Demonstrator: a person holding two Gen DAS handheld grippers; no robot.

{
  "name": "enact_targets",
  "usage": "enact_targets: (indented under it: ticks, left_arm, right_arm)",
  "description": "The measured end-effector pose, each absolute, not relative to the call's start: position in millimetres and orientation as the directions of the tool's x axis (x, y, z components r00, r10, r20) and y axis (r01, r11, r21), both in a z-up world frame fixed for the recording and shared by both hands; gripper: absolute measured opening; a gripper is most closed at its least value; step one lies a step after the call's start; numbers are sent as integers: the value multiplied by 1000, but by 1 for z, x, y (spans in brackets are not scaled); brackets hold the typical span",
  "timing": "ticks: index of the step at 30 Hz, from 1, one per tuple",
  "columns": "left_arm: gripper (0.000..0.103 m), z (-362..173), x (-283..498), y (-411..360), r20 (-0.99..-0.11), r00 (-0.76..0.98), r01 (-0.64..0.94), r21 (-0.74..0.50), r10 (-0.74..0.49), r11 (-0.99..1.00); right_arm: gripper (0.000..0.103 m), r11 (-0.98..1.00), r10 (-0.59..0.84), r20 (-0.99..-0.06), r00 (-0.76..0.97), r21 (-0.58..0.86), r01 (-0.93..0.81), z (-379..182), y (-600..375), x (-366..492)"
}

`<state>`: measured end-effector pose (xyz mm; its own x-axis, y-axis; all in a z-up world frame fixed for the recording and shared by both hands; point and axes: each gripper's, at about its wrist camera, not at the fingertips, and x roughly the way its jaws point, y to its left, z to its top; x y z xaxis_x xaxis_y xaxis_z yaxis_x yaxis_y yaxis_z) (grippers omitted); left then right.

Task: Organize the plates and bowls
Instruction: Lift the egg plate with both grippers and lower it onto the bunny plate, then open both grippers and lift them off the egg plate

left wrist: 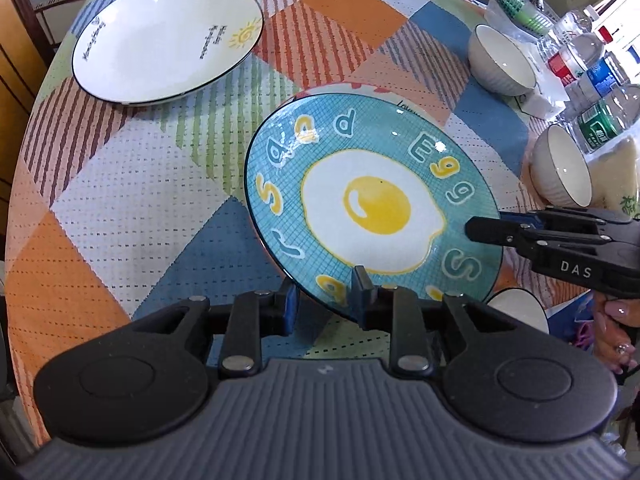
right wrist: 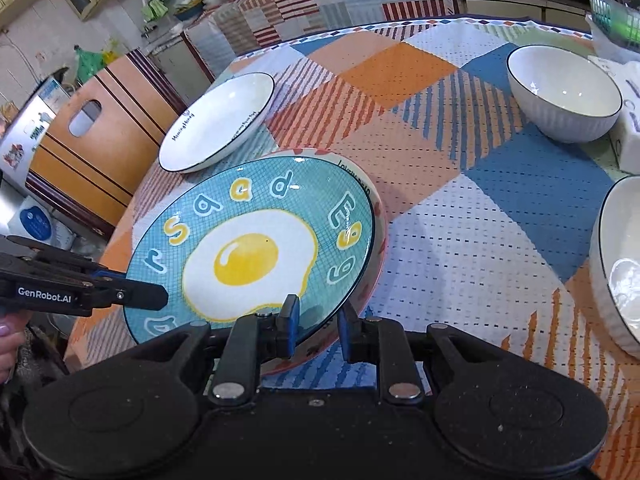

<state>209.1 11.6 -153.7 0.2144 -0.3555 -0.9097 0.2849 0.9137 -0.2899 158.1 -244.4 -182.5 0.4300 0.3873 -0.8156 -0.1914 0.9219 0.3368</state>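
Note:
A blue plate with a fried-egg picture [left wrist: 372, 204] [right wrist: 252, 256] is tilted above a pink-rimmed plate [right wrist: 378, 216] lying under it. My left gripper [left wrist: 326, 300] is shut on the blue plate's near rim; it shows from the side in the right wrist view [right wrist: 148, 296]. My right gripper [right wrist: 316, 320] is shut on the blue plate's opposite rim; it shows in the left wrist view [left wrist: 480, 230]. A white plate with a sun drawing [left wrist: 168, 36] [right wrist: 220, 120] lies at the far left of the table.
White ribbed bowls stand at the right: one far [left wrist: 502, 60] [right wrist: 564, 92], one nearer [left wrist: 560, 166] [right wrist: 618, 264], another partly hidden [left wrist: 520, 308]. Water bottles [left wrist: 588, 76] and a plastic basket [left wrist: 524, 4] crowd the right edge. A checked tablecloth [left wrist: 120, 200] covers the round table.

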Motion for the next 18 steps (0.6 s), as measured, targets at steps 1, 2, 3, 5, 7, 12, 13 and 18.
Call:
enact_targets:
  ticks: [1,2,3,5,7,12,13,18]
  left_arm:
    - [26,-155,209,12,-909,214,281,-293,-358,914]
    - [26,-156,209,13,-909,211,274,-298,-360,914]
    - [26,-157,210,14,-909,206,266,-304,-362,915]
    - [26,-162,212,17,-909,184,256,-323,-373,911]
    - [26,-167,212,17,-910,154,245,-341,-384,907]
    - [28,-171,203,5,-918,188,287,-290,-350,913]
    - [28,-171,204,6,-918,187,282,-291,-350,914]
    - [28,-178,211,9,-920,165,246,-312,-356,918]
  right_arm:
    - [25,928,372,-824,428,316,-197,-181,-242,158]
    - [25,933,357,-831,426,298,-201,-181,-239,158]
    - [25,938,342,-837,427,280,-202,-179,-236,158]
    - [26,946,318,-848,425,253,-203,-177,-231,157]
    - [27,956,279,-867,413,212,-202,-177,-226,157]
    - [31,973,132,-904,406,41,-225,-182,-203,156]
    - [31,976,122,-908,400,36,-216,-183,-201,158]
    - [34,970,40,-909,414,-65,-235,-186,-187,162]
